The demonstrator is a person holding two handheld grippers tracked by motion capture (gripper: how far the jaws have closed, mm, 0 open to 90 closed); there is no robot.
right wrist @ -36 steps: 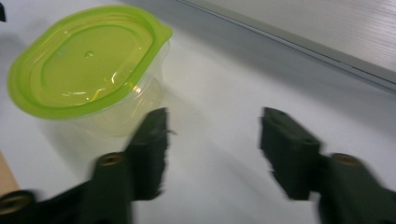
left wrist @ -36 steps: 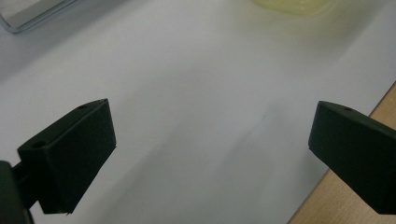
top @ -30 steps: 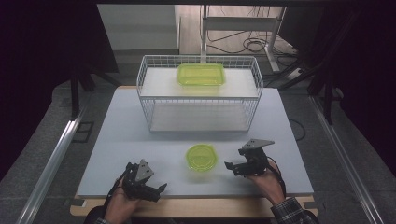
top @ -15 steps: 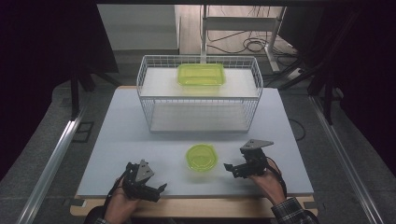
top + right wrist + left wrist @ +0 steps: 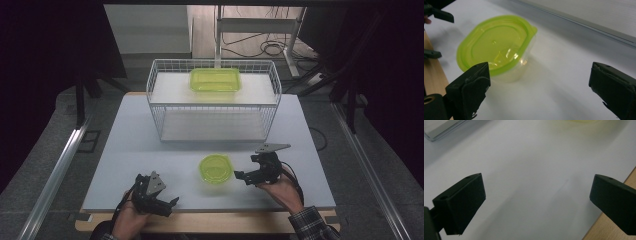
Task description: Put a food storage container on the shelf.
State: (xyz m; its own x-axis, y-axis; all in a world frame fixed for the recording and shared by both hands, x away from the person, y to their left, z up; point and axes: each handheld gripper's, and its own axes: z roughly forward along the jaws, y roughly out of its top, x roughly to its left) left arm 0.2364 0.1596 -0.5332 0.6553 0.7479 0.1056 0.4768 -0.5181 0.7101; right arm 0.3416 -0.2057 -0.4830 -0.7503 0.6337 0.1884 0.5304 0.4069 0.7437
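A small clear container with a lime-green lid (image 5: 215, 168) (image 5: 496, 47) stands on the white table near its front edge. My right gripper (image 5: 246, 168) (image 5: 537, 75) lies just right of the container, pointing at it. Its jaws are open and have just been opening, with nothing between them; the container sits ahead of the left jaw. My left gripper (image 5: 169, 206) (image 5: 536, 190) rests at the front edge, left of the container, open over bare table. A second, rectangular green-lidded container (image 5: 215, 80) sits on top of the wire rack.
The white wire rack (image 5: 212, 107) stands at the back middle of the table (image 5: 125, 150), its lower shelf bare. A wooden strip (image 5: 614, 230) edges the table's front. A metal rail (image 5: 55, 175) runs along the left, and cables lie on the floor behind.
The right gripper's jaws stand a little wider apart than a second ago, and its hand has barely shifted. The left gripper and both containers are unmoved.
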